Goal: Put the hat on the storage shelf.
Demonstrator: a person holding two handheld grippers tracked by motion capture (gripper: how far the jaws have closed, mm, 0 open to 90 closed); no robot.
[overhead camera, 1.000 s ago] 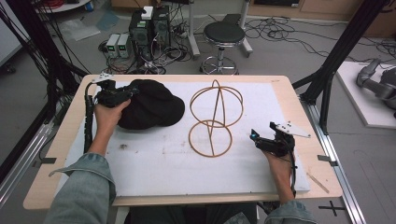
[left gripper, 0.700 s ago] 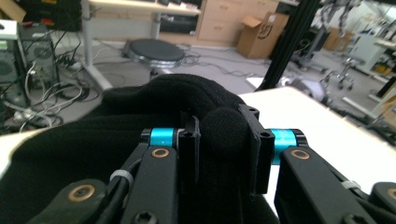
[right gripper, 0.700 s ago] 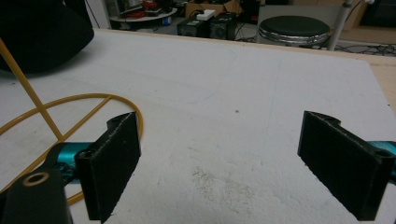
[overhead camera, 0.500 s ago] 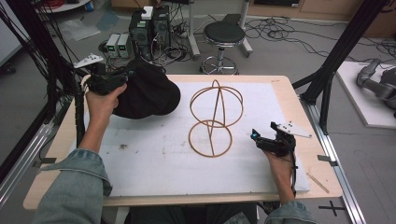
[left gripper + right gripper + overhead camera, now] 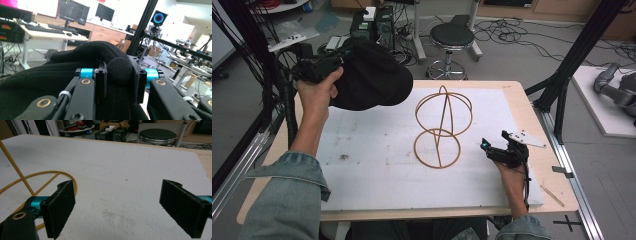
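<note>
Left gripper view: left gripper point(image 5: 117, 82) jaws pinch a bunched fold of the black hat point(image 5: 75, 65), a detail too small to read from the high view. Hat: dark, soft, domed, held in the air up-left of the wire hat stand point(image 5: 439, 127). Left forearm raised. Right gripper point(image 5: 125, 210) wide, nothing between its jaws, low on the white mat point(image 5: 130, 170) right of the stand.

The high view is taken from above the person's side, looking forward and down on the table point(image 5: 377, 145). The left gripper view is raised well above it, facing level across the room, close against the black hat point(image 5: 62, 72). The right gripper view is set low over the table; the wire stand point(image 5: 30, 182) is shared with the high view.
</note>
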